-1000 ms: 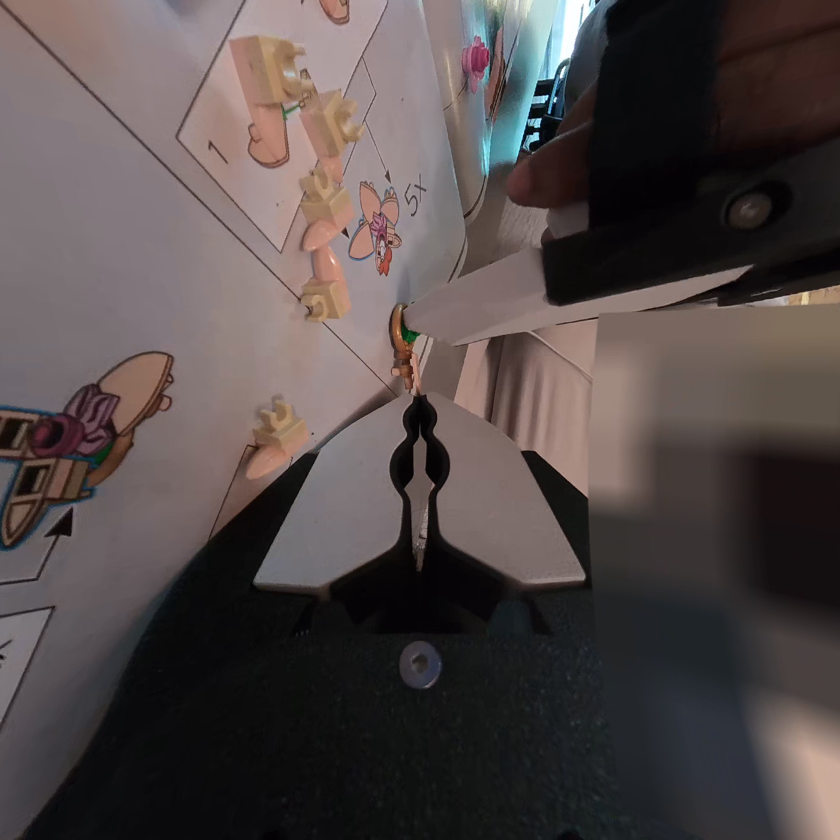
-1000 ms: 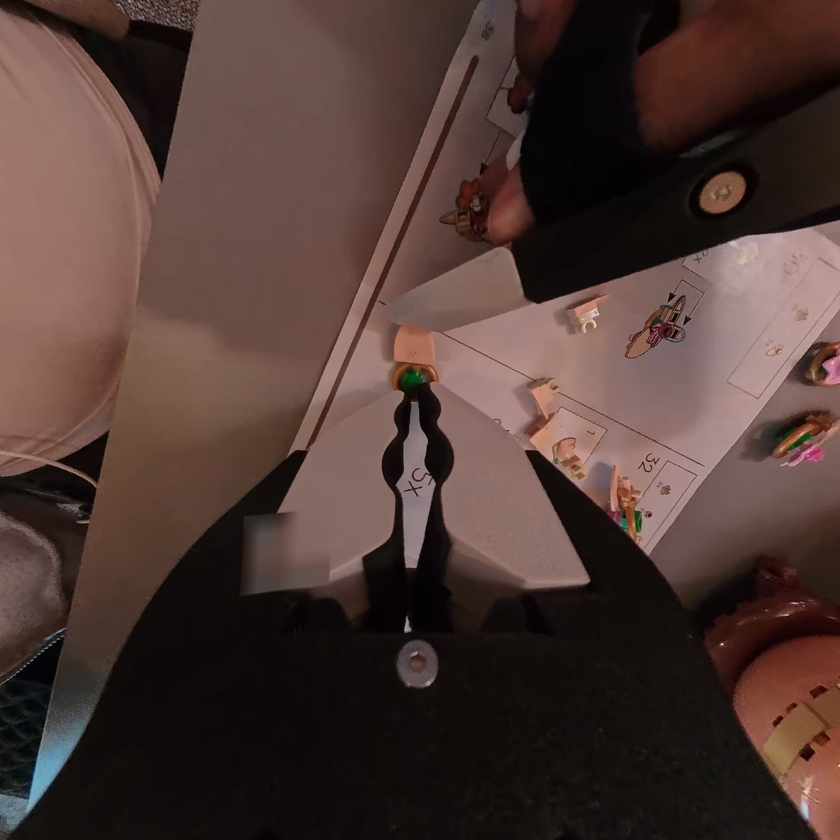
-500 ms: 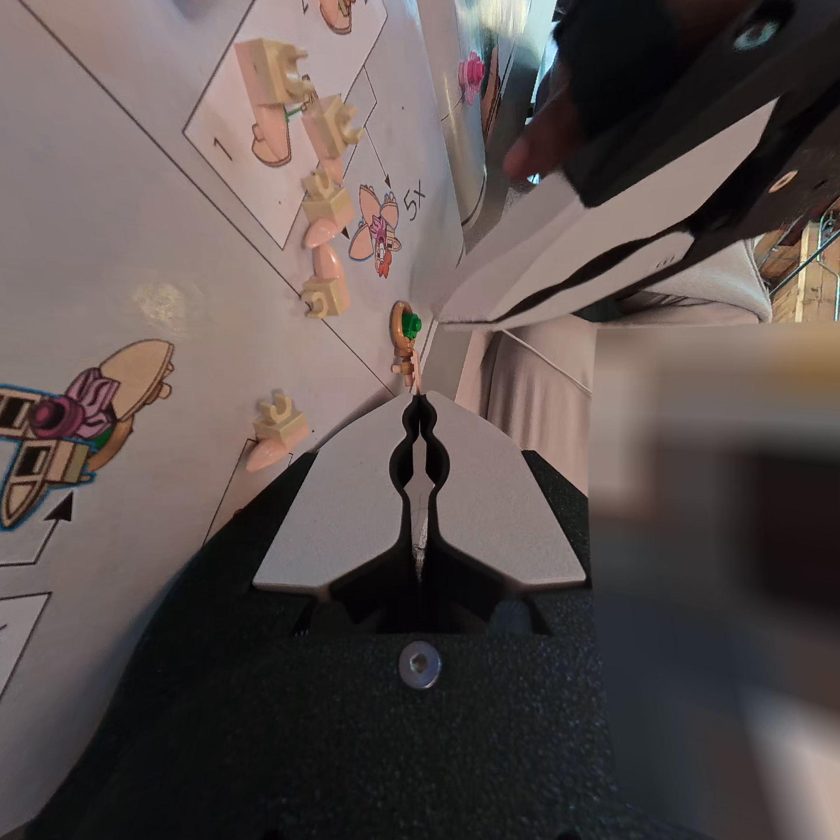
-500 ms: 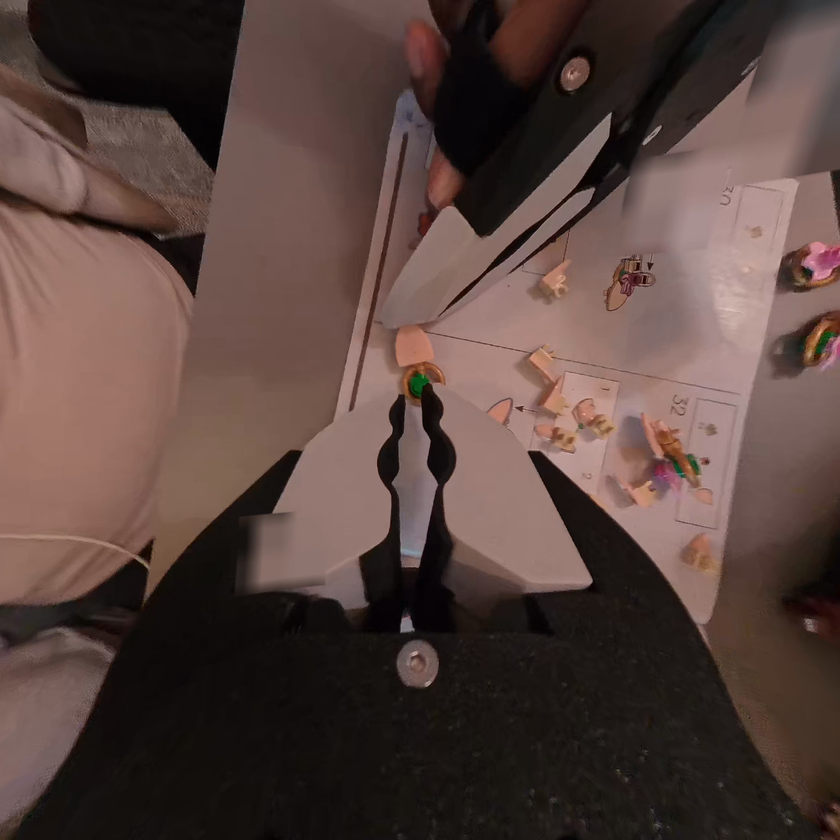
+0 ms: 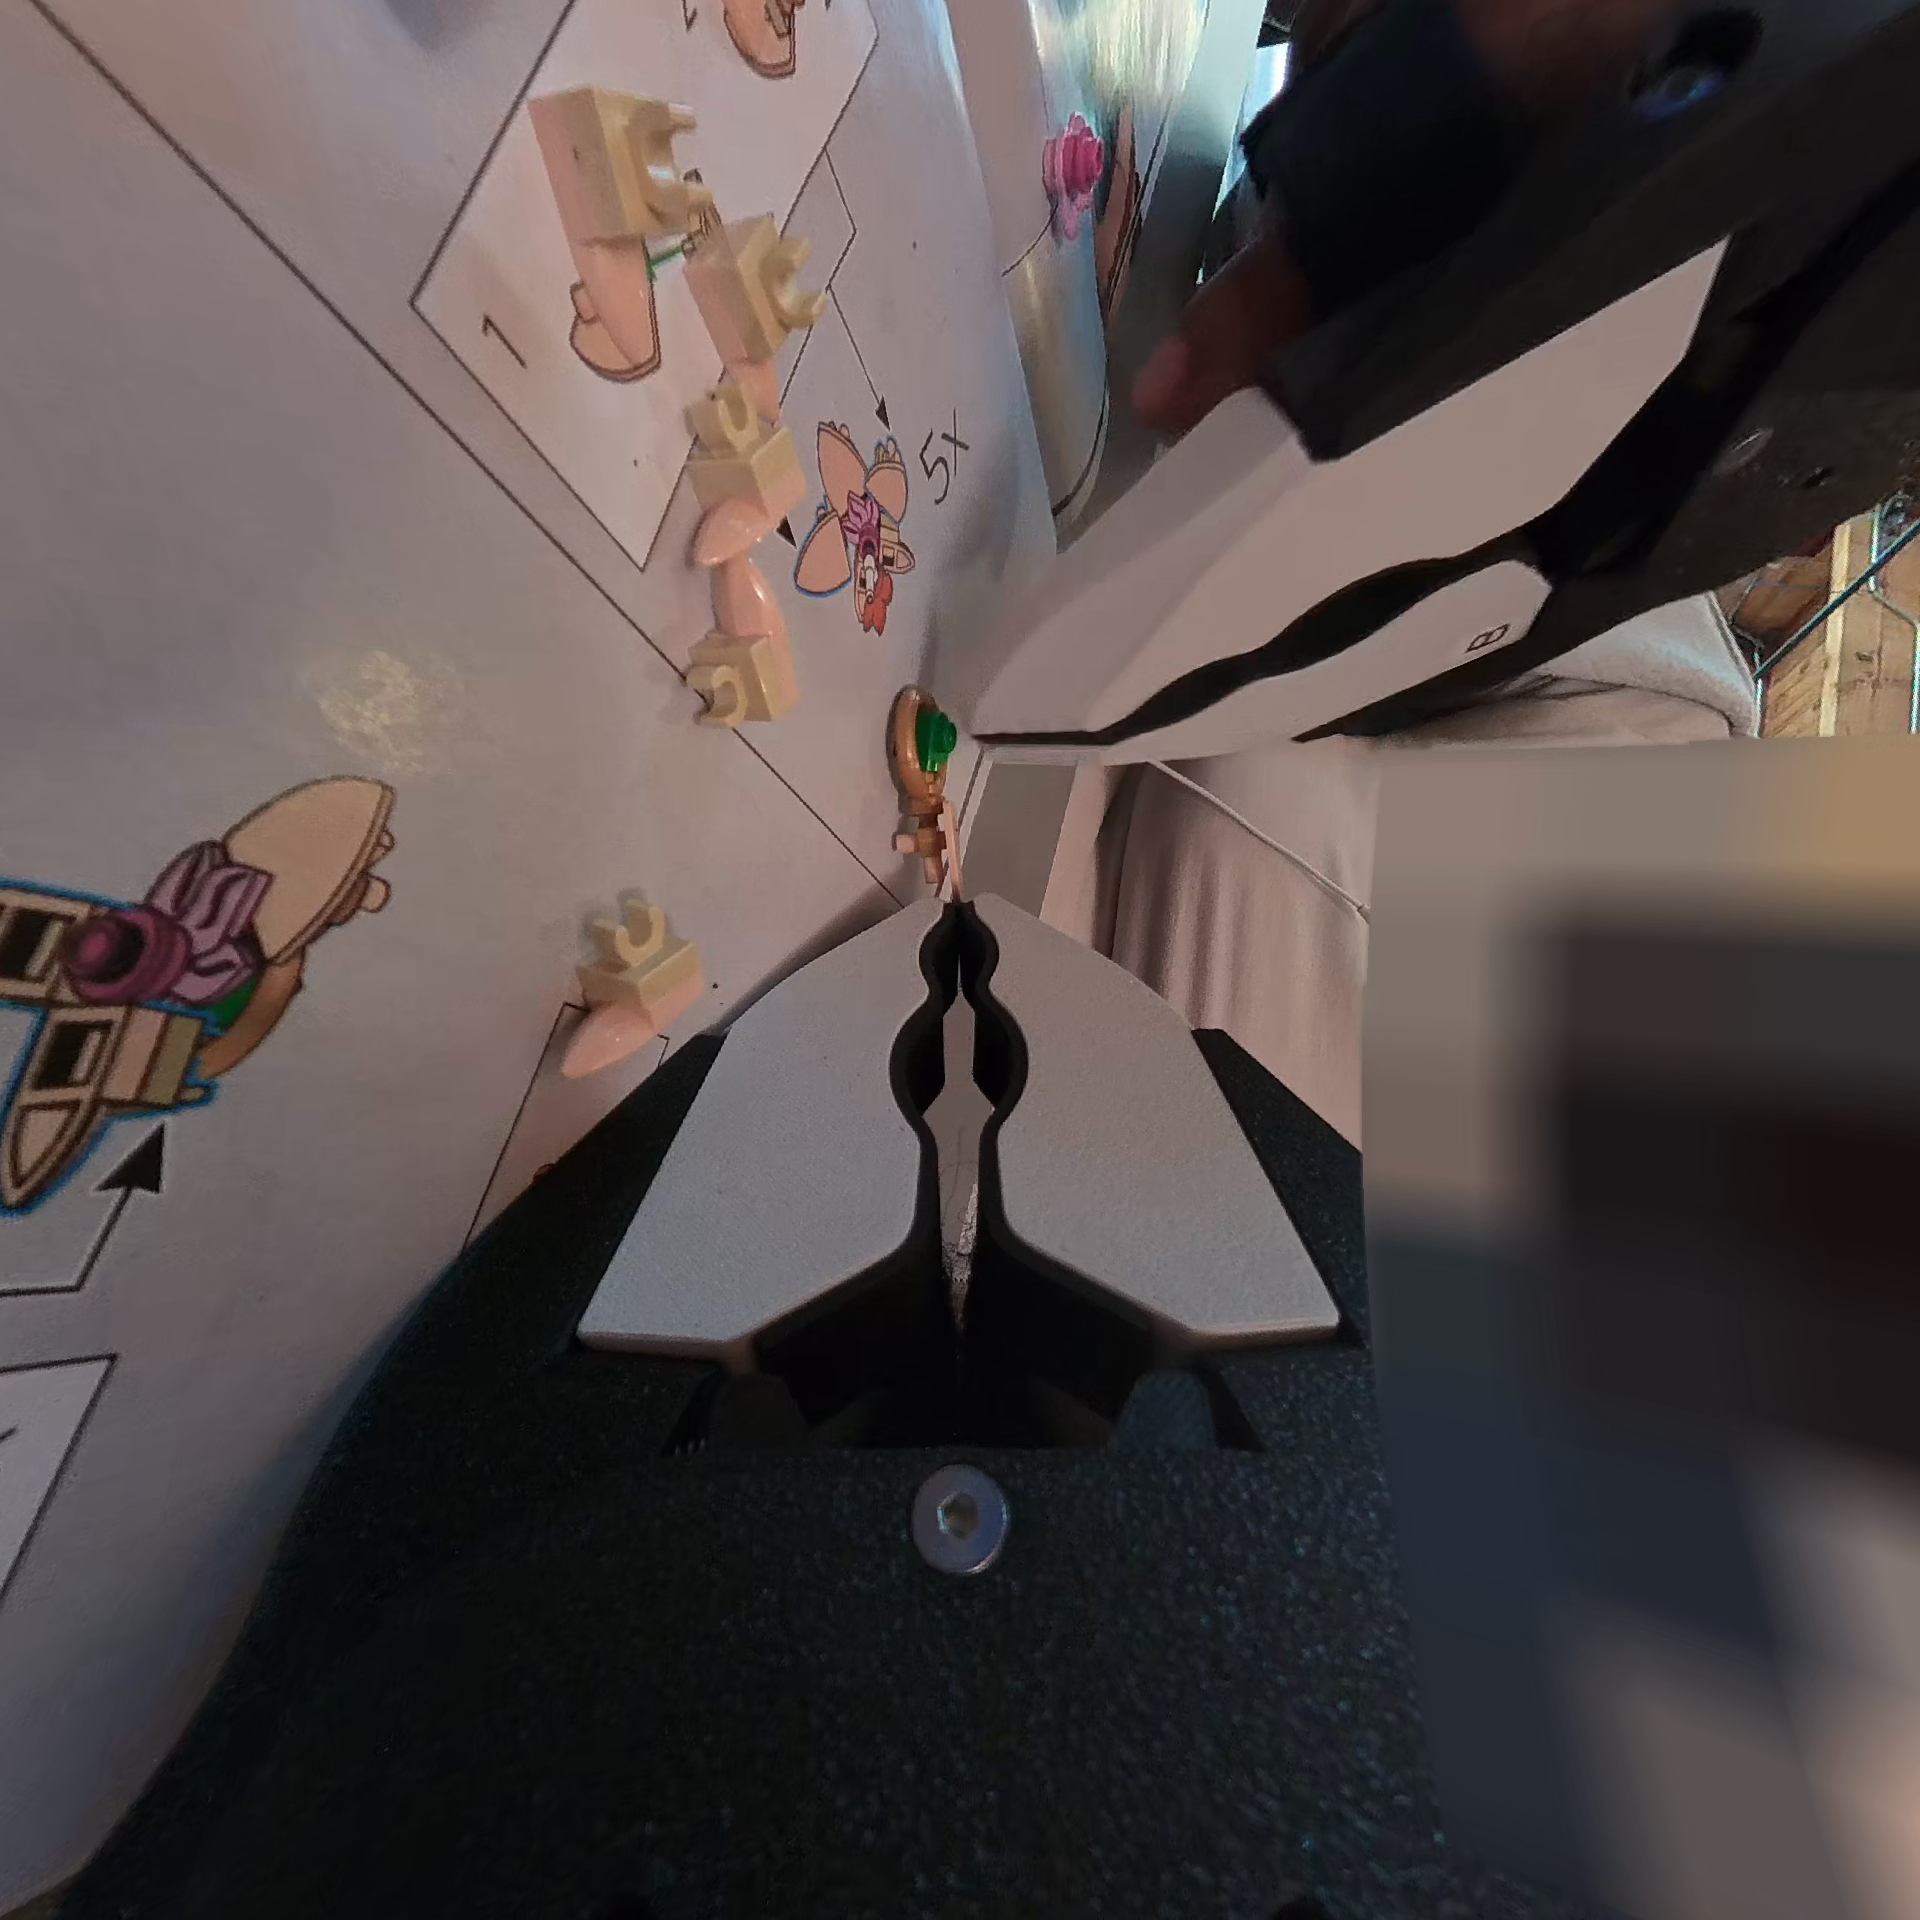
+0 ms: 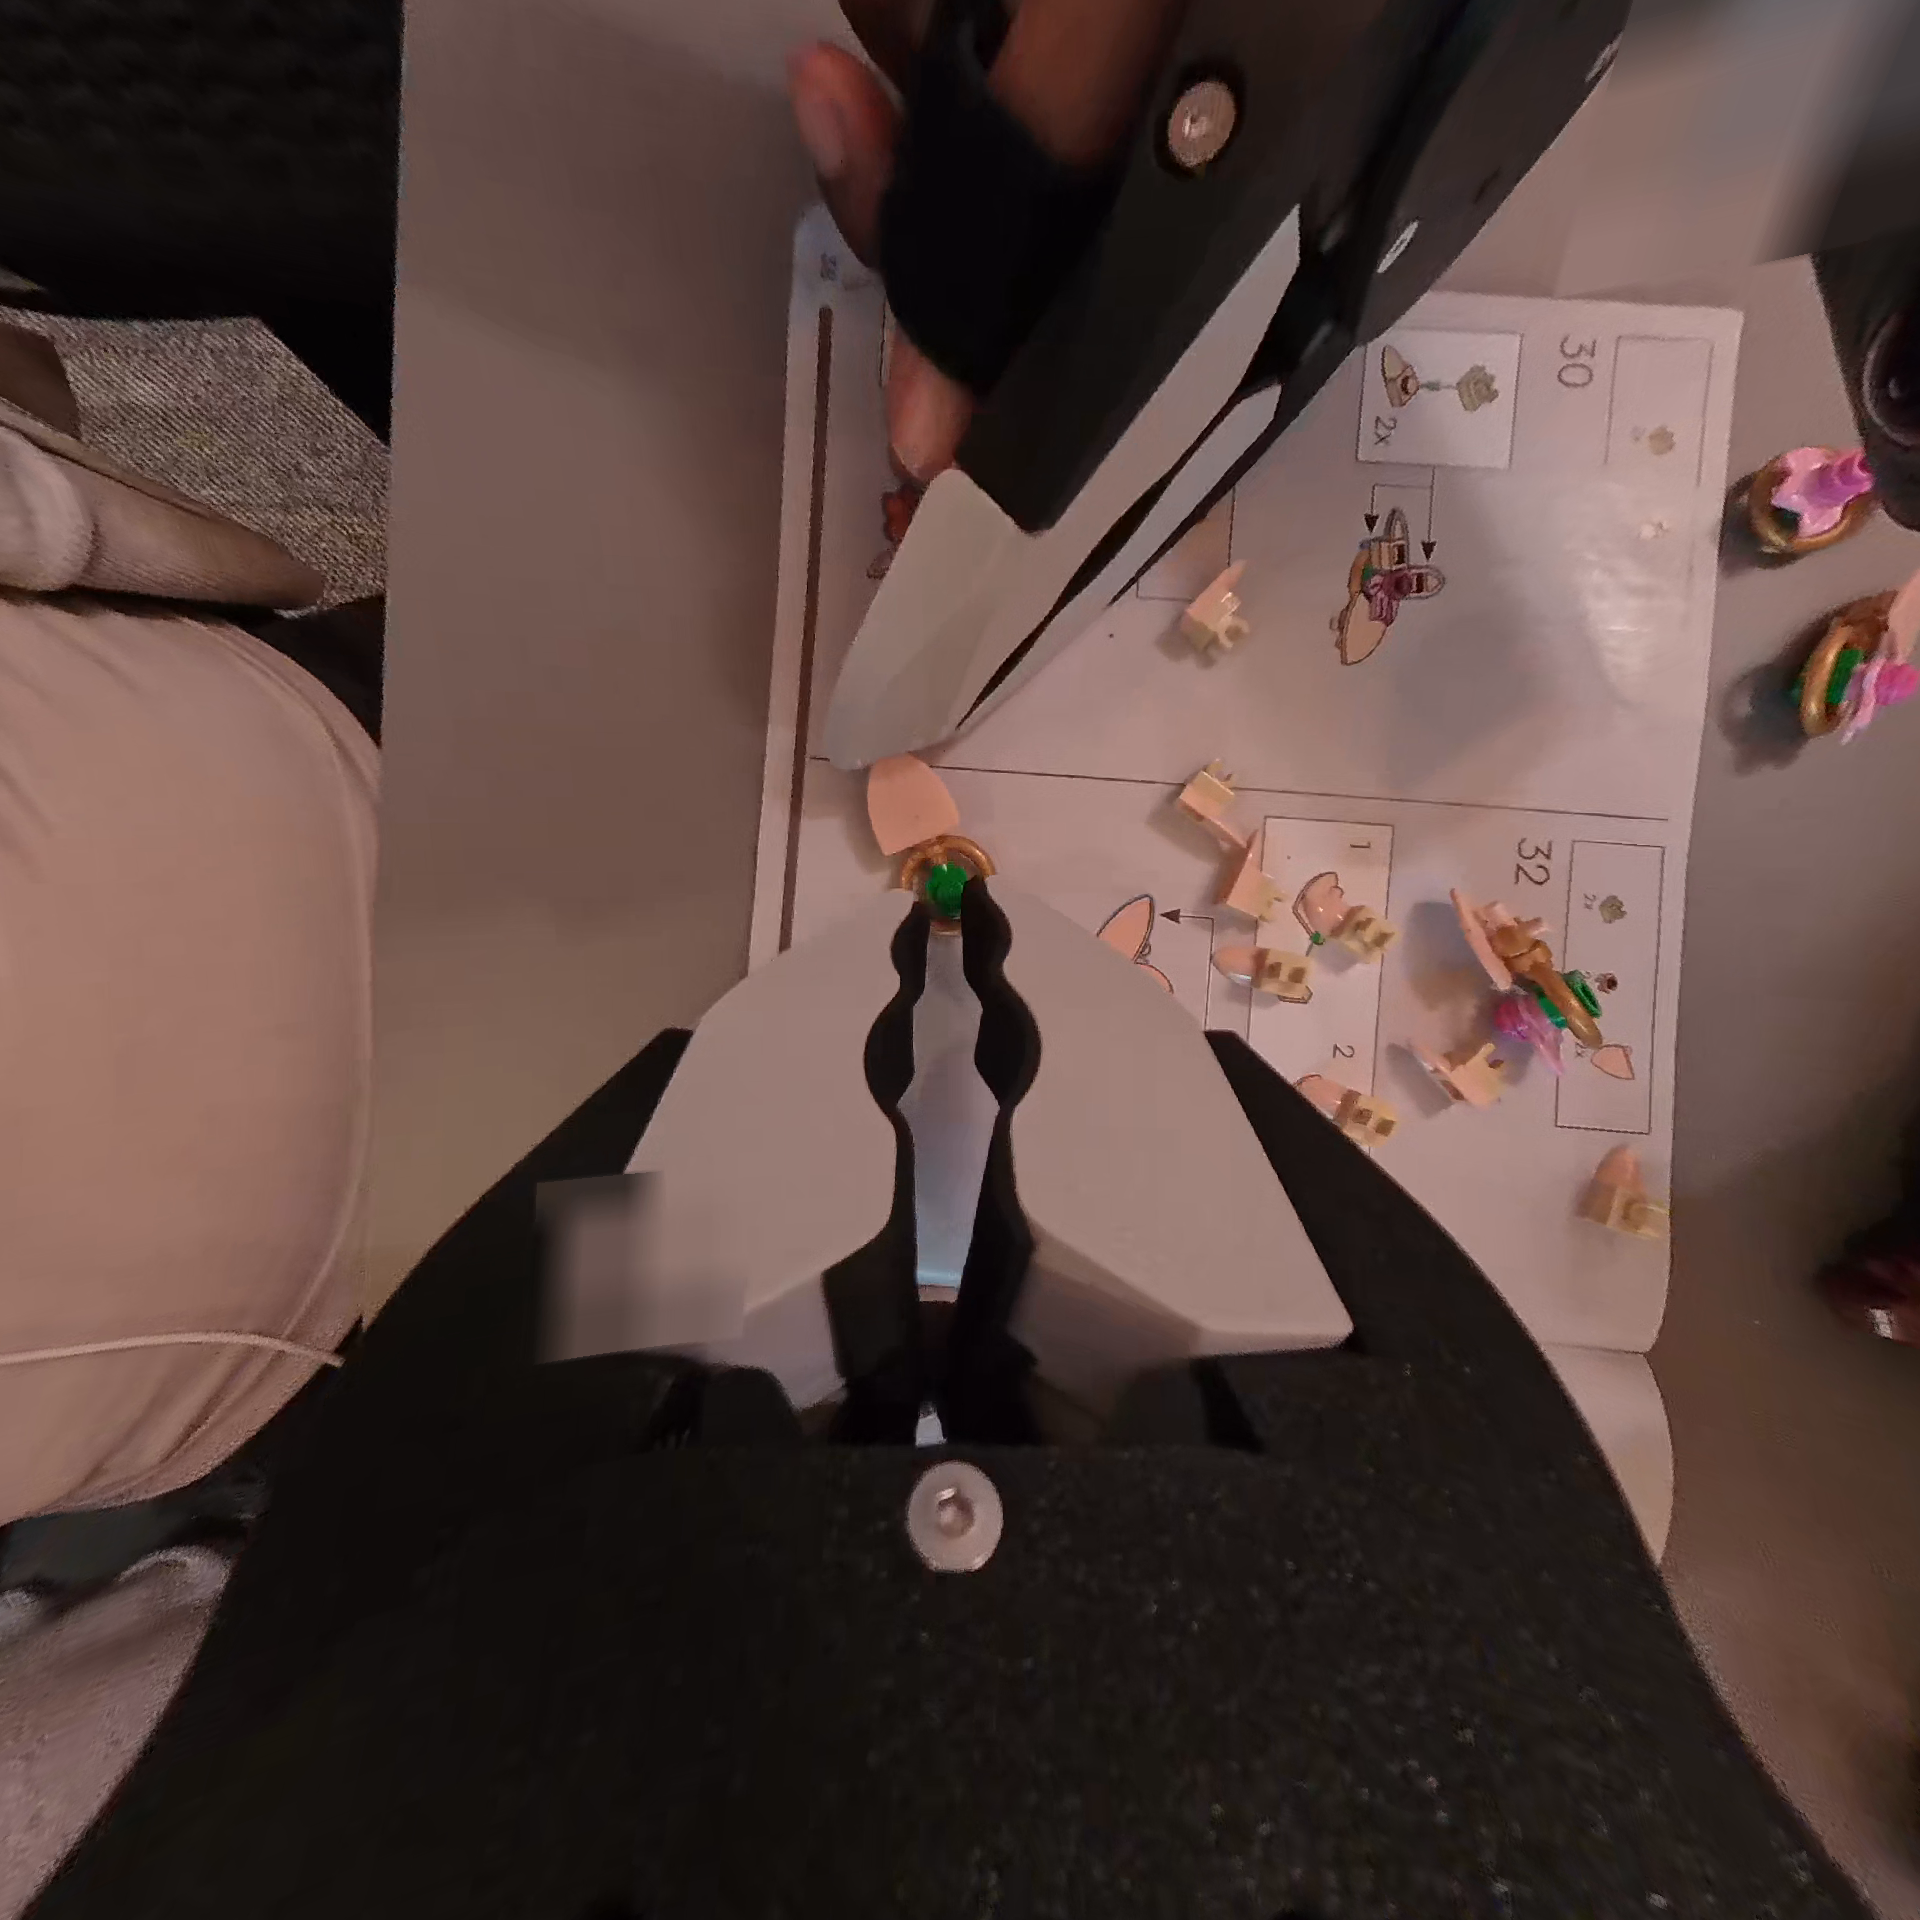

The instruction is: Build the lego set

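My left gripper [image 5: 956, 906] is shut on the thin edge of a peach petal [image 6: 909, 805], which carries a gold ring [image 5: 912, 758] with a green stud [image 5: 938, 738]. It holds this small assembly just above the instruction sheet [image 5: 260, 540]. My right gripper [image 6: 945, 906] is closed to a narrow gap, its tips pinching the green stud [image 6: 943, 885] inside the ring [image 6: 971, 857]. In the left wrist view the right gripper [image 5: 982, 735] comes in from the upper right. In the right wrist view the left gripper [image 6: 862, 753] comes in from above.
Several tan clip bricks with peach petals [image 6: 1262, 966] lie loose on the instruction sheet [image 6: 1621, 644], beside a part-built flower [image 6: 1527, 982]. Two gold rings with pink flowers [image 6: 1813, 499] sit on the grey table at right. A person's lap [image 6: 156, 935] is at left. The grippers are tip to tip, or close to it.
My right gripper has swung round and tilted while staying at the green stud, so its view now looks down on more of the sheet. My left gripper has held still.
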A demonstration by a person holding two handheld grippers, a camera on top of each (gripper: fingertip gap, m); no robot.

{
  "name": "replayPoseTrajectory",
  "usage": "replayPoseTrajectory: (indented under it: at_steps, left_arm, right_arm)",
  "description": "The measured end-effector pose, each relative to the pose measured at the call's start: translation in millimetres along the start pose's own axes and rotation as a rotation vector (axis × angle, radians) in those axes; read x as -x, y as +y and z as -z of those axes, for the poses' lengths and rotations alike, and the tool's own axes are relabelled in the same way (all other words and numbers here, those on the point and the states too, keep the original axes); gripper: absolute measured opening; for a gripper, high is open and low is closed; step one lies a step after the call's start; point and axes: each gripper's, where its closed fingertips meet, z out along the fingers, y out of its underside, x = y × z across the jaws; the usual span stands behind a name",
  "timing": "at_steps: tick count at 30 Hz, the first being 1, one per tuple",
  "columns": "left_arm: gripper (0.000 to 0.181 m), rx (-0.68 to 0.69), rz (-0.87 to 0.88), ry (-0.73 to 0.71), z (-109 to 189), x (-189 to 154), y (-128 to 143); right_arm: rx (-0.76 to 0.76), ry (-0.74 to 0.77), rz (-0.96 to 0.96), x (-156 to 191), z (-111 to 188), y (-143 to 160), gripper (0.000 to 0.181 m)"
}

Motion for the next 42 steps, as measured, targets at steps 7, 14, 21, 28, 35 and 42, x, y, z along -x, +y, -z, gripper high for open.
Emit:
replayPoseTrajectory:
  at_steps: [7, 14, 21, 28, 35, 42]
  left_arm:
    - [0.000, -0.005, -0.007, 0.000, 0.0, 0.1, -0.4]
    - [0.000, -0.066, -0.014, -0.005, 0.2, 0.3, -2.8]
    - [0.000, -0.150, -0.017, -0.014, 0.2, 0.5, -5.3]
    - [0.000, -0.176, -0.018, -0.029, -0.1, 1.1, -6.4]
    - [0.000, -0.208, -0.033, -0.021, 0.3, 0.6, -7.3]
    - [0.000, -0.233, -0.035, -0.025, 0.5, 0.5, -7.9]
  right_arm:
    - [0.025, 0.009, 0.022, -2.6, -4.4, 3.1, 0.005]
    - [0.090, 0.031, 0.042, -2.0, -3.5, 4.3, 0.004]
    - [0.075, 0.035, -0.005, -0.3, -3.4, 4.8, 0.004]
    - [0.002, 0.014, -0.040, 0.0, -4.7, 2.1, 0.005]
    - [-0.043, 0.011, -0.060, 0.2, -5.6, 0.5, 0.006]
    - [-0.094, -0.019, -0.053, -3.6, -1.9, 3.3, 0.010]
